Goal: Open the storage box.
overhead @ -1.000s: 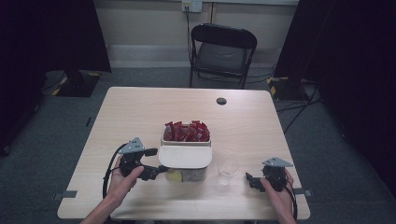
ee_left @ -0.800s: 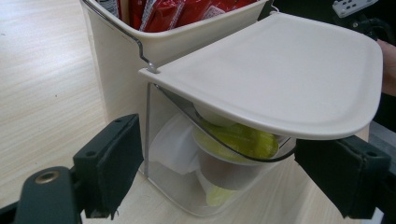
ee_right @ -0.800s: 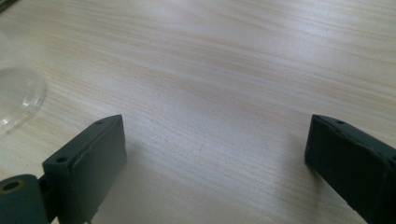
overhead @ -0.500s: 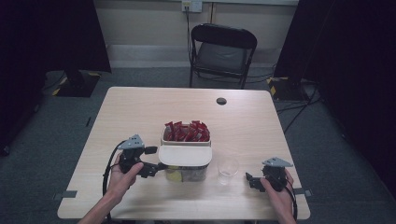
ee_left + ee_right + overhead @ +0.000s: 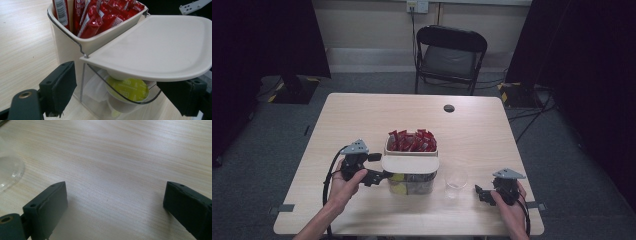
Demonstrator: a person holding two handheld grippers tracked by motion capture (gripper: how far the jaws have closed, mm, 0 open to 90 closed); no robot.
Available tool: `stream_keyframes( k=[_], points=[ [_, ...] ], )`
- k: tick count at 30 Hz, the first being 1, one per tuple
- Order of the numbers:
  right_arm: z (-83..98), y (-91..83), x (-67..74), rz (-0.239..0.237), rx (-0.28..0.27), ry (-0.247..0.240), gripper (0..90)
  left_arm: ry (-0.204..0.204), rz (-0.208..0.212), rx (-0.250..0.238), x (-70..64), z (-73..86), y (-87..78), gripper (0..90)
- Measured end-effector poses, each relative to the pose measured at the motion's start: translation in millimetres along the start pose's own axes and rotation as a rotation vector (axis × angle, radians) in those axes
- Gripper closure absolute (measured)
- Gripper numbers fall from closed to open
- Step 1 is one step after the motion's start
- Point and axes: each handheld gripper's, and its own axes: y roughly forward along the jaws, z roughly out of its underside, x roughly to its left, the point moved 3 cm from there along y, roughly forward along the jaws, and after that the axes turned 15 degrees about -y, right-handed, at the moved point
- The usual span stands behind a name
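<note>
While straddled but not yet pinched, sits low on the table, toward 6 o'clock of its middle: a two-part container, red sachets packed in the 12 o'clock half, a clear half at 6 o'clock with a green-topped pod inside, under a cream lid that overhangs the clear walls.

Likely to go wrong in a few ways. Could slip off the smooth clear wall if squeezed at a corner rather than flat on two faces. Could catch the lid's rim from below and flip it up, since one jaw stands right beneath the overhang. Could tip or shove the whole box toward 3 o'clock, into the clear cup just beside it, and spill sachets.

Reaching in from 9 o'clock of the container, nearly level and low over the table: left gripper, about half open, one jaw just clear of the transparent wall, the other under the lid's edge, nothing clamped as far as can be seen.

Resting at 4 o'clock of the cup, near the table's edge, pointed toward 9 o'clock: right gripper, spread wide over bare wood, empty.
</note>
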Motion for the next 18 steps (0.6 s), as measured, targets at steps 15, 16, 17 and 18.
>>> stream_keyframes(
  k=[15,16,17,18],
  points=[
    [0.0,0.0,0.0,0.001,0.000,0.000,5.0,0.015,-0.001,-0.012,-0.4,-12.9,-3.1,16.0],
    [0.0,0.0,0.0,0.001,0.000,0.000,5.0,0.015,-0.001,-0.012,-0.4,-12.9,-3.1,16.0],
    [0.0,0.0,0.0,0.000,0.000,0.000,5.0,0.013,-0.003,-0.014,-0.7,-15.0,-3.4,16.0],
    [0.0,0.0,0.0,0.001,0.000,0.000,5.0,0.013,-0.003,-0.014,-0.7,-15.0,-3.4,15.9]
  ],
)
